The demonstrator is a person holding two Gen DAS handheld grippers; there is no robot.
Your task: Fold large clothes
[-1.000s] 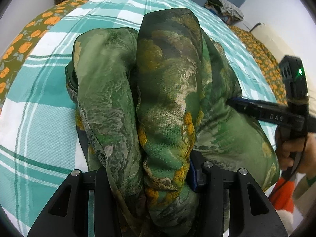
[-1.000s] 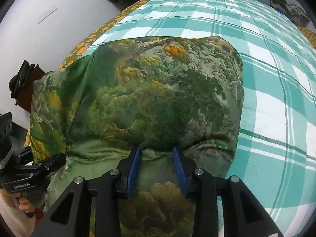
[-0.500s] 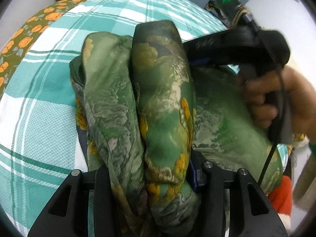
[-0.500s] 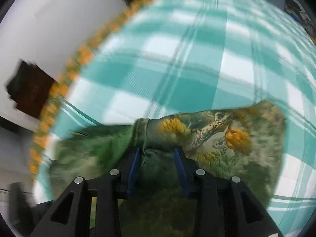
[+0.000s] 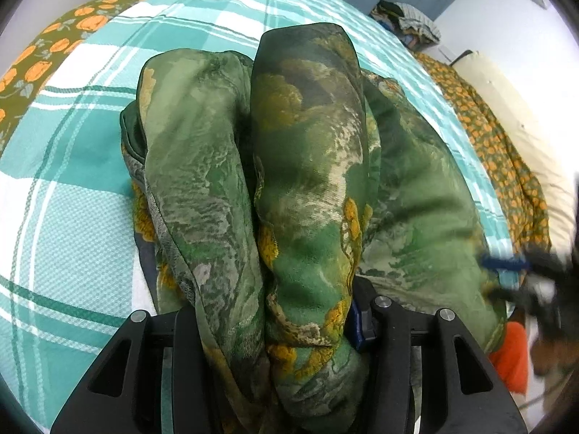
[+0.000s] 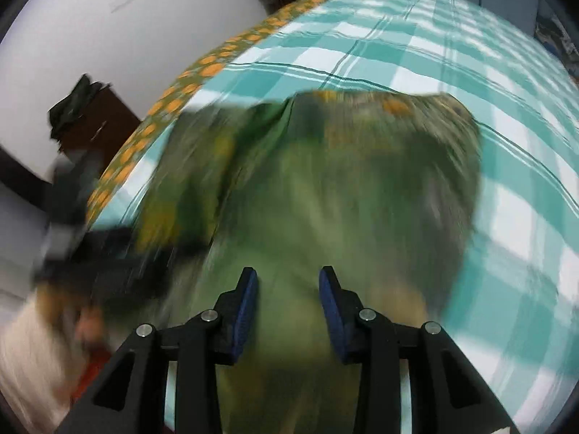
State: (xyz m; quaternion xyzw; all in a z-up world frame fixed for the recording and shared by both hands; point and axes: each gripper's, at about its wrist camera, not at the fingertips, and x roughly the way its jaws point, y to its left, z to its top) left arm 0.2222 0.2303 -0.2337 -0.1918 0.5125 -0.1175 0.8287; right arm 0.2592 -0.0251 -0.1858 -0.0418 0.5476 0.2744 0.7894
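A large green garment [image 5: 307,144] with yellow and grey print lies bunched on the bed. Two thick folds of it run up between the jaws of my left gripper [image 5: 275,325], which is shut on them. In the right wrist view, which is blurred by motion, the same garment [image 6: 343,181] spreads out ahead. A strip of it passes between the blue pads of my right gripper [image 6: 289,296], which grips it. The right gripper [image 5: 506,264] also shows as a blur at the garment's right edge, and the left gripper [image 6: 90,253] shows as a dark blur on the left.
The bed has a teal and white checked sheet [image 5: 72,181] with an orange floral border [image 5: 54,47]. A heap of clothes [image 5: 409,21] lies at its far end, a cream pillow [image 5: 506,108] on the right. A dark wooden cabinet [image 6: 97,126] stands by the white wall.
The right gripper swung over the top of the garment half a second ago and has come back to its right edge, still moving fast. The left gripper has kept its grip and place.
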